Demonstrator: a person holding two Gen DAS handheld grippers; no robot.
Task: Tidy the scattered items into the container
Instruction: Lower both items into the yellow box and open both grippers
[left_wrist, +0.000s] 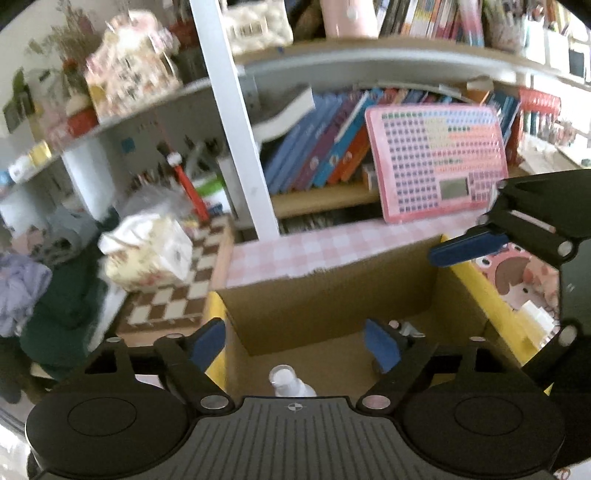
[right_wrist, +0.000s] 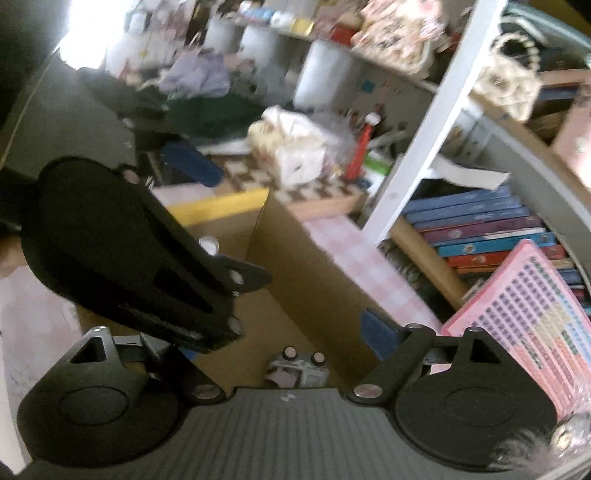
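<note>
Across the upper frame of both views runs a shelf unit (left_wrist: 369, 62) w/ books, blurred. Below it, centre frame, sits the cardboard box (left_wrist: 332, 295), the container, open-topped w/ yellow edge, on a bench (left_wrist: 332, 247) covered in pink check cloth. A pink keyboard-like board (left_wrist: 436, 162) leans on the books, right of centre in the left view.

Left claw (left_wrist: 295, 343), lower centre, is released: blue pads wide apart, nothing btwn them. Under it, inside the box, lies a white bottle (left_wrist: 288, 380), only its top showing. Right claw (right_wrist: 280, 339) is released too, empty; beneath it in the box lies a small grey toy vehicle (right_wrist: 299, 369), approx a truck, blurred.

Judgement: both items look dropped off, so the step in hand is clearing out. To do it well, lift straight up clear of the box walls, keep the two claws apart since they crowd each other, then go for what is left outside.
</note>
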